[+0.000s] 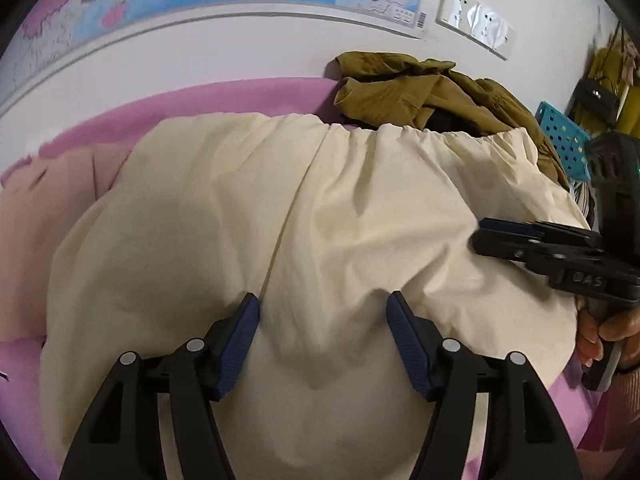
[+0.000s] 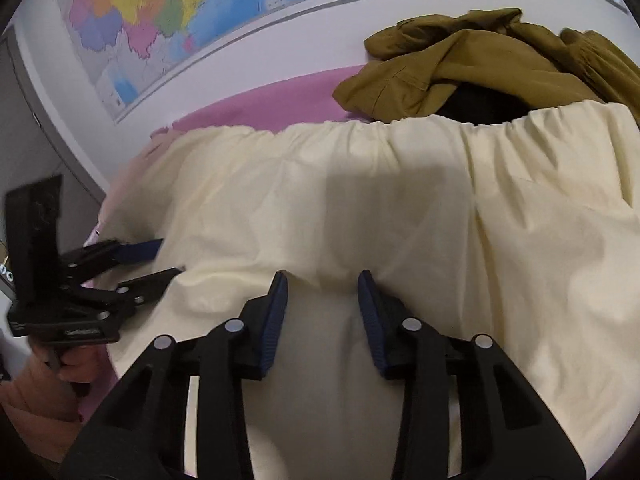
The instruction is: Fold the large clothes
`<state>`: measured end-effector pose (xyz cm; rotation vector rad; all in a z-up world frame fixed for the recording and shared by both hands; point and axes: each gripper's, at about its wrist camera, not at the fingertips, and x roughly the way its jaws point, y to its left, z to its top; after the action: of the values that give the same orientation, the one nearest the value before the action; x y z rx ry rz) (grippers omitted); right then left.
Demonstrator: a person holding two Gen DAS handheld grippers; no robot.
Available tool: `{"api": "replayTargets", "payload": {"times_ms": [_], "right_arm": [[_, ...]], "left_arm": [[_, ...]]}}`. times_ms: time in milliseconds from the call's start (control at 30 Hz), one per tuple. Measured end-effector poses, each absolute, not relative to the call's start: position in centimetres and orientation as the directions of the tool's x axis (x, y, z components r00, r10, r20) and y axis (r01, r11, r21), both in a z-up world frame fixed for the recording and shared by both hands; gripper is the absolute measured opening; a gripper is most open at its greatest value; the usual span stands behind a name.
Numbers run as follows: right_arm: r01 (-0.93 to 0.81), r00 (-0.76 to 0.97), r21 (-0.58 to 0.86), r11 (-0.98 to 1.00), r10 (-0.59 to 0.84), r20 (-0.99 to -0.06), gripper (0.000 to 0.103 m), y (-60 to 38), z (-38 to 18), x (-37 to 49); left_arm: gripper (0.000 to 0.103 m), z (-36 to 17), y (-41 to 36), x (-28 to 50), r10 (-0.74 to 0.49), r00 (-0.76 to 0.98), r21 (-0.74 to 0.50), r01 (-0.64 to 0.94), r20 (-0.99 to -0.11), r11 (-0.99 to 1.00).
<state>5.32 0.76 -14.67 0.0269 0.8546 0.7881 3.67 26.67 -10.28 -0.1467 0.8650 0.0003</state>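
Note:
A large cream garment [image 1: 320, 208] with a gathered elastic waistband [image 2: 400, 128] lies spread on a pink cover [image 1: 240, 92]. My left gripper [image 1: 323, 306] is low over its near part, jaws wide apart, and a soft bulge of cloth rises between the fingers without being pinched. In the right wrist view the left gripper [image 2: 160, 260] sits at the garment's left edge. My right gripper [image 2: 323, 282] hovers over the near middle of the cloth, jaws partly apart with a small ridge of fabric between the pads. From the left wrist view, the right gripper [image 1: 480, 234] is at the right edge.
A crumpled olive-brown garment [image 1: 420, 92] is heaped behind the waistband against the white wall. A blue perforated basket [image 1: 560, 136] stands at the far right. A map [image 2: 160, 12] and a wall socket [image 1: 476, 20] are on the wall. A hand [image 1: 600, 332] holds the right gripper's handle.

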Motion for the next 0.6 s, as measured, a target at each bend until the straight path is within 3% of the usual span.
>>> {"api": "replayTargets", "payload": {"times_ms": [300,600], "right_arm": [[-0.583,0.400,0.505,0.637,0.766,-0.504,0.053,-8.6,-12.1,-0.2],[-0.410,0.460,0.615,0.673,0.735,-0.498,0.056,-15.8,-14.4,-3.5]], "left_arm": [[0.063,-8.6,25.8,2.2,-0.036,0.685,-0.089,-0.043,-0.727,0.995],[0.067,-7.7,26.9,-0.2,-0.025,0.707,-0.134,-0.099,-0.707,0.986]]}}
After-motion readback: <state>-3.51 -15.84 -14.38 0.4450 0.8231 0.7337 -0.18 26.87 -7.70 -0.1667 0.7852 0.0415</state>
